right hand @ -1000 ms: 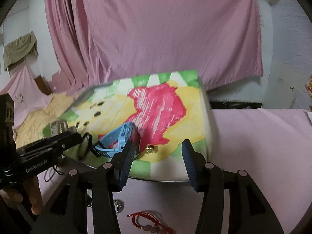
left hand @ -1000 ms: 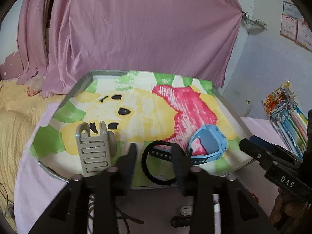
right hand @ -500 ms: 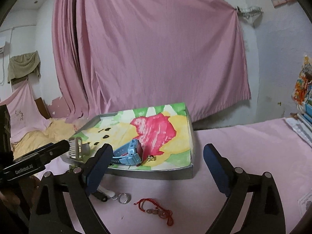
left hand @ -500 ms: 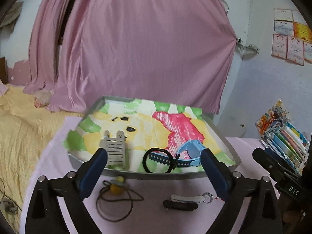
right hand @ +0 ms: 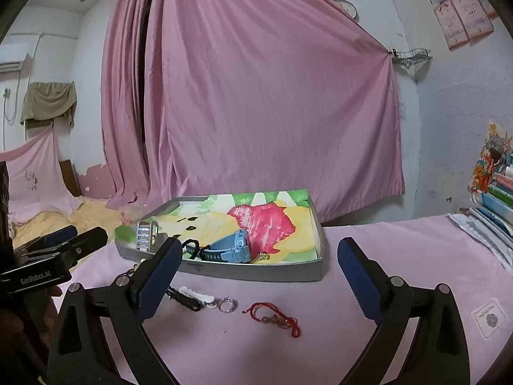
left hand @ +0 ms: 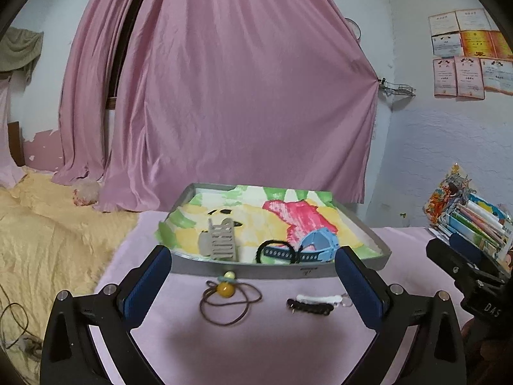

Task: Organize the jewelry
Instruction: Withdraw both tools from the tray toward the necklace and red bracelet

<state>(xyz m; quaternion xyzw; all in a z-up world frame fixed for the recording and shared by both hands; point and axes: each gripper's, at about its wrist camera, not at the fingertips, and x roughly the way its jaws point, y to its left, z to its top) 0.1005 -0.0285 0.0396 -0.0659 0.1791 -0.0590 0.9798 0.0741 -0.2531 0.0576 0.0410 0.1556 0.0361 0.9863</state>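
Note:
A grey tray (left hand: 272, 270) with a cartoon liner sits on the pink cloth. In it lie a grey hair clip (left hand: 221, 240), a black band (left hand: 272, 251) and a blue watch (left hand: 317, 243). The right wrist view also shows a small gold earring (right hand: 263, 256) beside the blue watch (right hand: 234, 247). In front of the tray lie a brown cord necklace with a yellow bead (left hand: 226, 290), black and white clips (left hand: 312, 303), a ring (right hand: 227, 304) and a red string bracelet (right hand: 275, 317). My left gripper (left hand: 253, 255) and right gripper (right hand: 259, 250) both stand open and hold nothing, short of the tray's front edge.
A stack of books (left hand: 474, 221) stands at the right. A yellow blanket (left hand: 48, 224) lies to the left, and a pink curtain (left hand: 240, 96) hangs behind the tray. A small white tag (right hand: 489, 317) lies on the cloth at the right.
Both grippers have opened wide and drawn back from the tray. The tray now looks smaller, and the loose pieces on the cloth have come into view.

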